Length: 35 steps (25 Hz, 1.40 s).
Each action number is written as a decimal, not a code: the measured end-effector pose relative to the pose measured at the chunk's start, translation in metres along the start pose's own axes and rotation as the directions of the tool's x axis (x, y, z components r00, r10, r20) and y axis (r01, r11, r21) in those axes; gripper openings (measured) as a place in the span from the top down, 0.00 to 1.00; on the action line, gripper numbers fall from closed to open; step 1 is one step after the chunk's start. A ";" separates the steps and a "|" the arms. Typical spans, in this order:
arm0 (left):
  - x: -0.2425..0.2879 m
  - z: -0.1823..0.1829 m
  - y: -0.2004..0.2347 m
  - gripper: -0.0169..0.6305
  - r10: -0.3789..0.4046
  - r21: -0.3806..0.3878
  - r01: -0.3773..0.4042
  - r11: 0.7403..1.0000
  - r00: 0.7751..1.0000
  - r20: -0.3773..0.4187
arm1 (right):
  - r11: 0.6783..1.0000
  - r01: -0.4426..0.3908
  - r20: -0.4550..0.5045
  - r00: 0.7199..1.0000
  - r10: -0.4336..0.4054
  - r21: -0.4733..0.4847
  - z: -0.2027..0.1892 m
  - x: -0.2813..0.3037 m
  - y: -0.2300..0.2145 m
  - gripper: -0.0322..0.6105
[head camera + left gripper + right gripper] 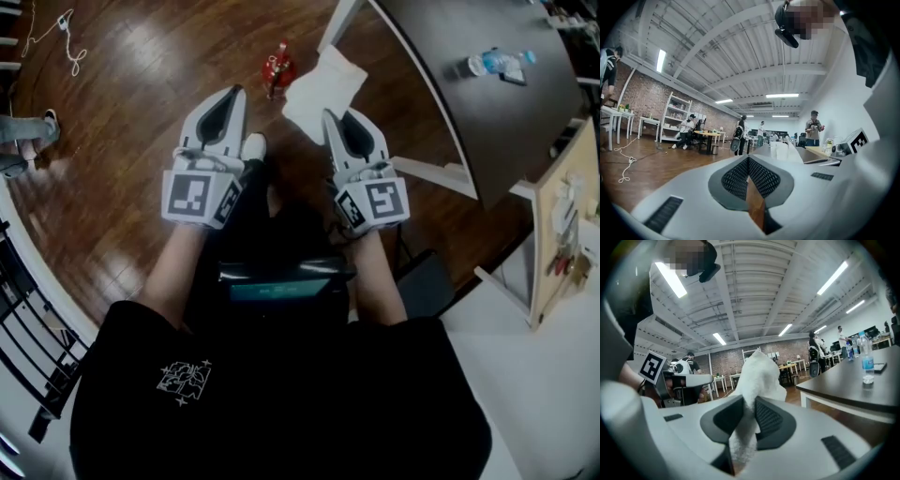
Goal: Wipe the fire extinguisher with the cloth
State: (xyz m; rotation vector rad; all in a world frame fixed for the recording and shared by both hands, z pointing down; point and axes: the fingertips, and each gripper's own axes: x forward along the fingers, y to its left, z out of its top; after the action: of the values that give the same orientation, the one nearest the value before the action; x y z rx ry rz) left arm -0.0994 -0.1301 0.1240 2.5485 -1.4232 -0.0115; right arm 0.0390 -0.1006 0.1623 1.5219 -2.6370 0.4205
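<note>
The right gripper (335, 120) pinches the cloth (323, 89) between its fingers. The left gripper (234, 94) has its fingers pressed together, with the fire extinguisher (277, 68) just beyond them. Both grippers point forward, side by side.

Two grippers are in view, the left gripper (235, 92) and the right gripper (331, 116), and each carries one marker cube, so two cubes. There is one cloth (323, 86), white and pinched between the right gripper's jaws; nothing is between the left gripper's jaws, which are closed. One red fire extinguisher (278, 67) stands on the floor just ahead of the two grippers, between their tips. One dark table (487, 103) lies ahead and to the right of the right gripper, with one water bottle (492, 63) on it. One white cord (67, 37) lies far to the left of the left gripper. At least five people show in the left gripper view's background.
</note>
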 end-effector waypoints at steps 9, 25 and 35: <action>0.067 -0.185 0.068 0.97 -0.004 0.001 0.005 1.000 0.999 -0.034 | 1.000 -0.016 -0.002 1.000 0.016 -0.009 -0.177 0.089 -0.082 0.80; 0.120 -0.342 0.166 0.97 -0.029 -0.016 0.030 0.999 0.998 0.062 | 0.998 -0.067 0.107 0.992 0.066 0.008 -0.358 0.207 -0.140 0.81; 0.103 -0.347 0.175 0.97 0.012 0.006 -0.012 1.000 0.997 0.078 | 0.992 -0.057 -0.033 0.998 0.053 -0.112 -0.369 0.256 -0.197 0.82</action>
State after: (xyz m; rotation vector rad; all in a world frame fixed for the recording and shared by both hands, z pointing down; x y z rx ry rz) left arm -0.1517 -0.2399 0.5070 2.5710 -1.4687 -0.1059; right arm 0.0489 -0.3097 0.6060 1.4022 -2.6363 0.2899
